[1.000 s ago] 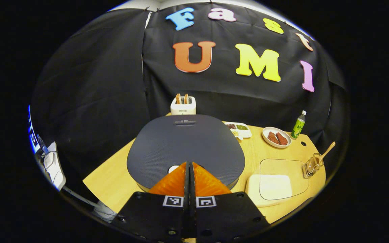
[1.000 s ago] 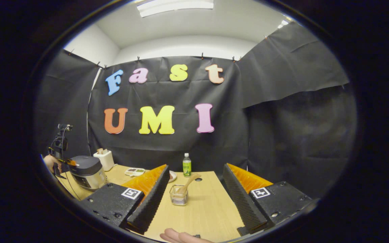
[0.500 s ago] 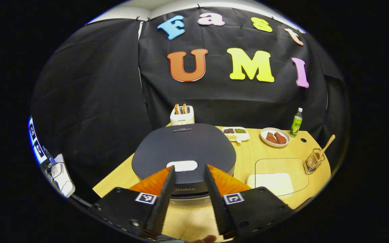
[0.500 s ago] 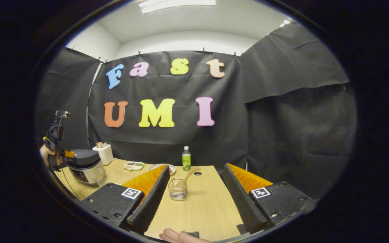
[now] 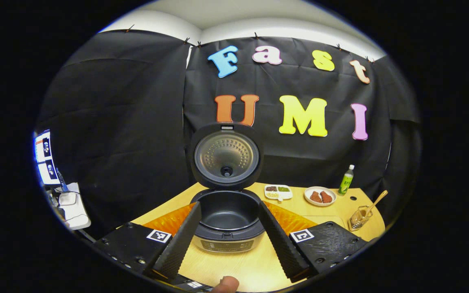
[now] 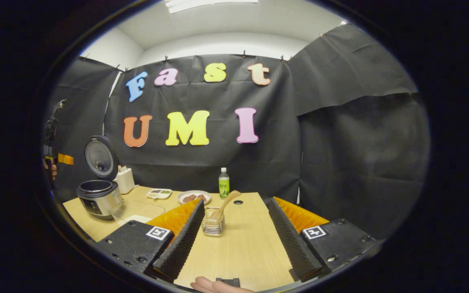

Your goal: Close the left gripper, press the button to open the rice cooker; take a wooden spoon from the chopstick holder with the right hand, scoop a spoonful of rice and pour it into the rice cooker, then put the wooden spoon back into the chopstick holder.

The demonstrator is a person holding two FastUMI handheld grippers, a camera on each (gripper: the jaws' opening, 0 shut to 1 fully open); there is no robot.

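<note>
With its lid [image 5: 226,156] swung up and standing upright at the back, the rice cooker [image 5: 228,221] sits open on the wooden table [image 5: 234,266], dark inner pot bare to see. From the left gripper view, the left gripper [image 5: 228,236] hangs just in front of the cooker w/ its two fingers spread apart, holding nothing; the pot shows between them. A fingertip [image 5: 225,285] of the person's hand pokes in at the bottom edge. Behind the cooker to the right: a small divided dish [image 5: 278,192] w/ beans or grains, a white plate [image 5: 320,196] w/ reddish-brown pieces, and a green bottle [image 5: 345,180] near the cloth wall. Far right on the table, the wire chopstick holder [image 5: 360,217] has the wooden spoon [image 5: 375,203] leaning in it, handle tilted up to the right. From the right gripper view, the right gripper [image 6: 234,238] is also spread wide, empty, low over the table; holder & spoon stand ahead of it, nearer its left finger, not touched. Farther left in that view: the open cooker, a white toaster [image 6: 125,179] just behind it, and a clear board [image 6: 139,211] lying flat beside the cooker. Fingers of a hand [image 6: 214,286] show at the bottom.
</note>
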